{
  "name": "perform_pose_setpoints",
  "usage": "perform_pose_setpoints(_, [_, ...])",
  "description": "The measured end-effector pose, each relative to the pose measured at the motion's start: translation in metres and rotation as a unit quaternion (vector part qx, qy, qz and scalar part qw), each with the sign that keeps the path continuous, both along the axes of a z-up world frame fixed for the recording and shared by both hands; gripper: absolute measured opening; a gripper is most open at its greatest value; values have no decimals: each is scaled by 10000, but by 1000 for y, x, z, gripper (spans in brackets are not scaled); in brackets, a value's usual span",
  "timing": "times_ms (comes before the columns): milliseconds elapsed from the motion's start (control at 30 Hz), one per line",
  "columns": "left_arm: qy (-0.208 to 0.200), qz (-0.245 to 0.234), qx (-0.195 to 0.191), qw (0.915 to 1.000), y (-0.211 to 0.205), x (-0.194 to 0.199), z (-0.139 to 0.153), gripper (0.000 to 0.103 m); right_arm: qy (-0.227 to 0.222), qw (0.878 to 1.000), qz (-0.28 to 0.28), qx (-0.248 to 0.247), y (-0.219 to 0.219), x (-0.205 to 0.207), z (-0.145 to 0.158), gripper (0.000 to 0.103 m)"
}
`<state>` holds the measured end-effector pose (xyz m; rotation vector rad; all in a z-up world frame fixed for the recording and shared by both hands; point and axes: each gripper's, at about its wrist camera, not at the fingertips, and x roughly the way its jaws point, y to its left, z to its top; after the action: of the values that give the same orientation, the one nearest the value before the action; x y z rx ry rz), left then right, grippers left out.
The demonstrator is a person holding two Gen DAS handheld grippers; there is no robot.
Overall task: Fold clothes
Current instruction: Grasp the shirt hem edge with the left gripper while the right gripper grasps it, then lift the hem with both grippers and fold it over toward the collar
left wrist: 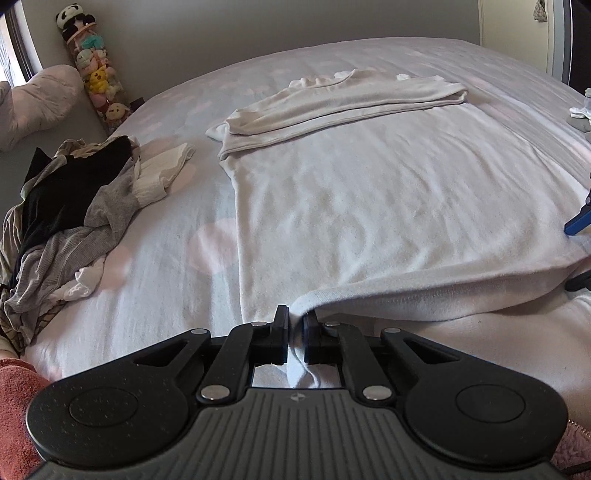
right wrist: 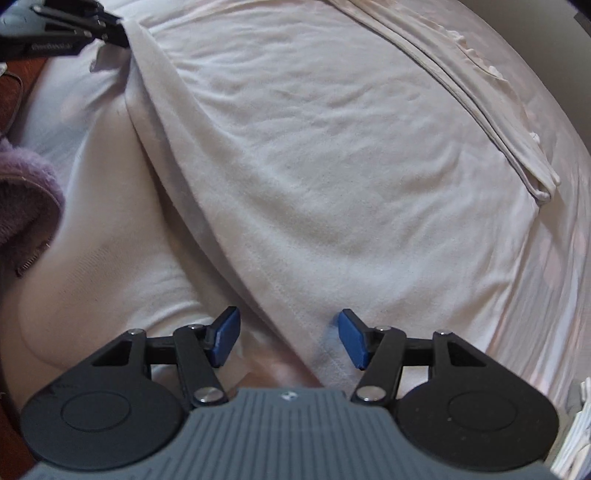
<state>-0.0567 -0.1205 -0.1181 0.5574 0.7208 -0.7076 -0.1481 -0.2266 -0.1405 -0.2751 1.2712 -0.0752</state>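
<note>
A white long-sleeved top point(left wrist: 369, 206) lies spread on the bed, its sleeves point(left wrist: 332, 103) folded across the far end. My left gripper point(left wrist: 295, 332) is shut on the near left corner of the hem and holds it lifted a little off the sheet. In the right wrist view the same top point(right wrist: 332, 166) fills the frame, and the left gripper point(right wrist: 110, 33) shows at the top left, pinching that corner. My right gripper point(right wrist: 288, 339) stands open just over the hem's other end, and the fabric edge runs between its blue pads point(right wrist: 352, 338) without being pressed.
A heap of grey, black and white clothes point(left wrist: 74, 206) lies on the bed's left side. A tube of plush toys point(left wrist: 96, 74) and a pink pillow point(left wrist: 37, 99) stand by the far wall. Small socks point(left wrist: 581, 118) lie at the right edge. A purple sleeve point(right wrist: 26, 192) shows at left.
</note>
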Motion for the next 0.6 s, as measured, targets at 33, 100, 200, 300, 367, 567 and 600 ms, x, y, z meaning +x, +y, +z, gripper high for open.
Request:
perform_pose_setpoints(33, [1,7,-23,10000,1,0,0,5,12,10000,-24,-19,-3,-1,0,60])
perform_pose_setpoints(100, [21,28,-53,10000,2,1,0,5,37,9999,-83,-145,-10,-5,-1,53])
perform_pose_setpoints(200, [46,55,-88,9999,4,1,1,5,74,9982,-203,-552,-24,-14,-1,45])
perform_pose_setpoints(300, [74,102,-99,9999,5,3,0,5,53,9965,-448,-699,-44,-28,0,37])
perform_pose_setpoints(367, [104,124,-82,9998,5,4,-1,5,-70,9958,-685,-607,-55,-36,2,19])
perform_pose_setpoints(567, [-22,126,-96,9999,6,2,4,5,-787,9906,-754,-831,-52,-52,21,7])
perform_pose_setpoints(600, [-114,123,-111,9998,7,0,9,5,-925,9886,-806,-876,-53,-55,28,7])
